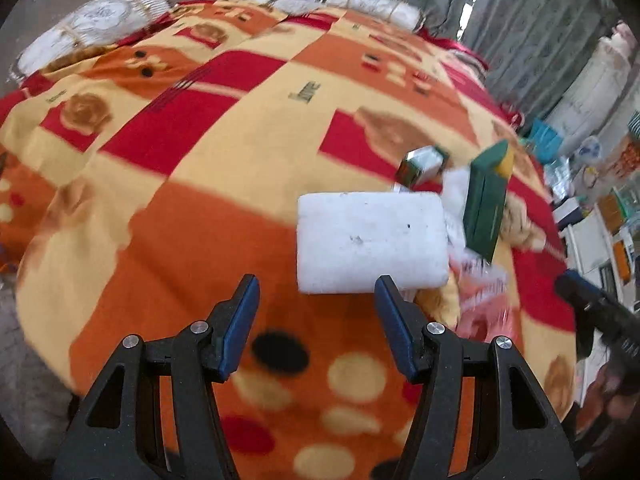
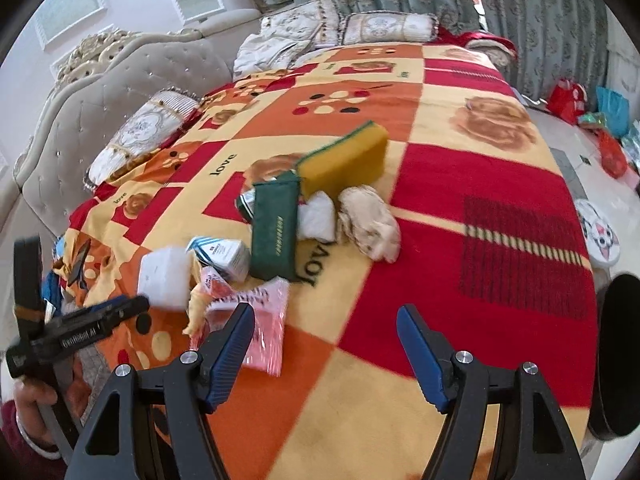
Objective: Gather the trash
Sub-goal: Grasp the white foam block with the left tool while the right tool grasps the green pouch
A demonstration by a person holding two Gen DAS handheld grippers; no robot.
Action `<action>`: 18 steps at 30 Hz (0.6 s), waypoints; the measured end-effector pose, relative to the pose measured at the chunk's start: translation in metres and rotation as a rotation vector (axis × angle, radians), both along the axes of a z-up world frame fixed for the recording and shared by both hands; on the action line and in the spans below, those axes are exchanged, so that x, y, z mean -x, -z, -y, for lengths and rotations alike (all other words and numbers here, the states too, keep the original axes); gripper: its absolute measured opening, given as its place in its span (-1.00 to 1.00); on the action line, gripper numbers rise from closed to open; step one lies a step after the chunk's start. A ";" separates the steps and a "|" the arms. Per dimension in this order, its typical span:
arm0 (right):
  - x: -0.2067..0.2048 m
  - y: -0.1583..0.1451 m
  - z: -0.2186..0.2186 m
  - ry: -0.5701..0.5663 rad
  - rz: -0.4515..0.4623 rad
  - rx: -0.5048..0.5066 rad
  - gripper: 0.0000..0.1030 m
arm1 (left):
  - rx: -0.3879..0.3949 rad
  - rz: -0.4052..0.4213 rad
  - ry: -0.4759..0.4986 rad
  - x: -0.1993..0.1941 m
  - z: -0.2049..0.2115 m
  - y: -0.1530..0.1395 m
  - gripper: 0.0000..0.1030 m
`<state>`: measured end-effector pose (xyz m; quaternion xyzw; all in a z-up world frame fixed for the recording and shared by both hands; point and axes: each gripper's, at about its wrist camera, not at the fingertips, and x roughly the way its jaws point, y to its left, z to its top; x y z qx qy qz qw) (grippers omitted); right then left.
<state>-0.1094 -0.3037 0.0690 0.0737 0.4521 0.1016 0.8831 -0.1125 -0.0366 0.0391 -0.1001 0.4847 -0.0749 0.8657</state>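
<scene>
Trash is lying in a loose cluster on the blanket-covered bed point(image 2: 480, 184), and both tools are hovering empty. Your left hand-held gripper point(image 1: 316, 320) is holding its jaws apart, with the white foam block point(image 1: 370, 242) sitting just ahead of its right finger. Your right hand-held gripper point(image 2: 326, 344) is likewise spread wide, with the pink plastic wrapper point(image 2: 260, 320) lying at its left finger and partly under it.

You are probably dealing with a block that is light, stiff and slightly crushable; taking it across its short side should suit the jaw width. The wrapper looks thin, limp and slippery, so pinching a raised crease seems safer than a flat face. The green pouch point(image 2: 274, 236) and the yellow sponge point(image 2: 348, 162) appear soft and forgiving.

The right wrist view is showing the whole pile, including the crumpled rag point(image 2: 370, 222) and a small carton point(image 2: 222, 254) beside the foam block, which the left wrist view is not clearly showing. The left wrist view alone is giving you the block's broad face.
</scene>
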 end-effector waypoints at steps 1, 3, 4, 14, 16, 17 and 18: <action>-0.007 0.001 -0.006 -0.002 0.004 0.008 0.38 | 0.011 0.005 0.012 -0.008 0.001 -0.001 0.14; -0.020 0.003 -0.016 -0.007 0.009 0.016 0.38 | 0.029 -0.003 0.012 -0.016 -0.001 -0.002 0.14; -0.025 0.005 -0.021 -0.009 0.011 0.022 0.38 | 0.041 -0.007 0.008 -0.019 -0.002 -0.004 0.14; -0.076 0.025 -0.053 0.033 -0.012 0.033 0.38 | 0.027 0.072 0.037 -0.022 -0.018 -0.035 0.36; -0.082 0.028 -0.057 0.047 -0.008 0.047 0.35 | 0.036 0.057 0.026 -0.027 -0.018 -0.032 0.37; -0.084 0.029 -0.059 0.051 -0.008 0.055 0.22 | 0.046 0.048 0.026 -0.029 -0.017 -0.030 0.37; -0.086 0.030 -0.061 0.054 -0.010 0.069 0.10 | 0.065 0.037 0.031 -0.030 -0.014 -0.028 0.38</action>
